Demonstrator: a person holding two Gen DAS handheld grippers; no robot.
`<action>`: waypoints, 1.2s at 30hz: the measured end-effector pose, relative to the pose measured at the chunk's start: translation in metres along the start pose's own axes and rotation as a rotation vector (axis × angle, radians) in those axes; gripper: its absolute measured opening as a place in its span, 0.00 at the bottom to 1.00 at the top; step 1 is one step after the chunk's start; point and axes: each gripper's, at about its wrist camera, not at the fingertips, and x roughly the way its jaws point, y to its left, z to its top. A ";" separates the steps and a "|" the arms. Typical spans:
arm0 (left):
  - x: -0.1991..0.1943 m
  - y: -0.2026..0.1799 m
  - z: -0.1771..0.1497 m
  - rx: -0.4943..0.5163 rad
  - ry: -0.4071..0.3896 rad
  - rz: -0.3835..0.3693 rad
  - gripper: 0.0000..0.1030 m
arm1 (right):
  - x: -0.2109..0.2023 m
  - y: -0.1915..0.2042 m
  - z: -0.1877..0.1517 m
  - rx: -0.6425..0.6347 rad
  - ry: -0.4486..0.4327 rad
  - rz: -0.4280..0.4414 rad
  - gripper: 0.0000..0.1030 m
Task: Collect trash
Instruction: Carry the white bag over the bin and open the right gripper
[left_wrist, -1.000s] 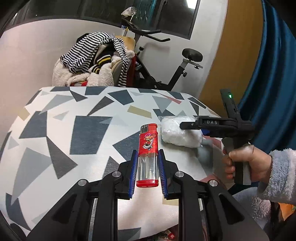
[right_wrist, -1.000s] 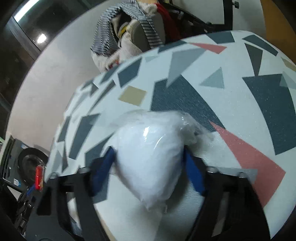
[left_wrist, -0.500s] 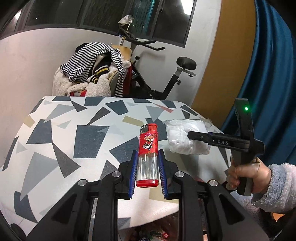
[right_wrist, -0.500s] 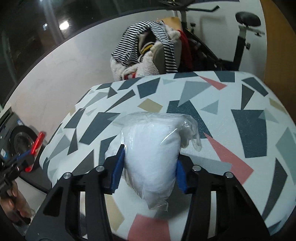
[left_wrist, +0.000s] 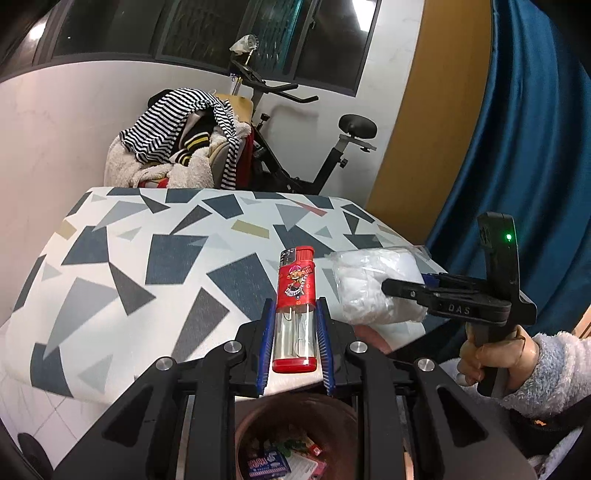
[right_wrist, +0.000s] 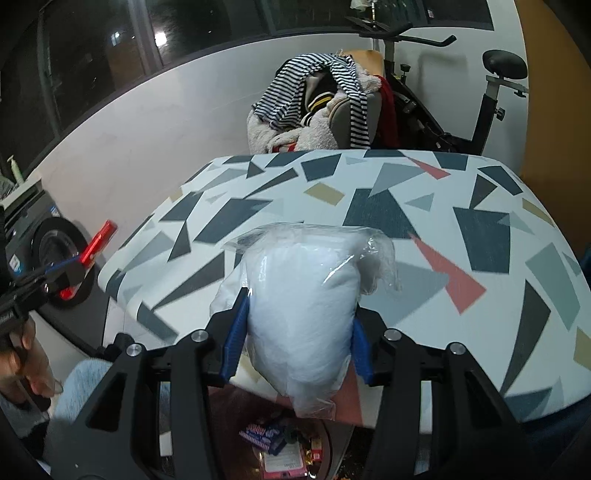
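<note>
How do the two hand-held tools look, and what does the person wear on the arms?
Both tools are matte black plastic frames with round silver bolts and ribbed blue pads on the fingers. Seen from the left wrist view, the right tool has a pistol-style handle, pale "DAS" lettering on its side and a small green light on an upright black part. The person wears fluffy light grey-blue fleece sleeves.

lighter (left_wrist: 295, 295): glossy plastic | bag (right_wrist: 303, 314): clear crinkly film | table (left_wrist: 166, 258): matt
</note>
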 end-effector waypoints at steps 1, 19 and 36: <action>-0.002 -0.001 -0.004 -0.001 0.002 -0.001 0.21 | -0.003 0.003 -0.008 -0.007 0.009 0.007 0.48; -0.009 0.006 -0.040 -0.038 0.029 0.002 0.21 | 0.023 0.044 -0.092 -0.109 0.256 0.125 0.49; 0.002 0.000 -0.056 -0.018 0.071 -0.011 0.21 | 0.021 0.032 -0.092 -0.067 0.196 0.094 0.84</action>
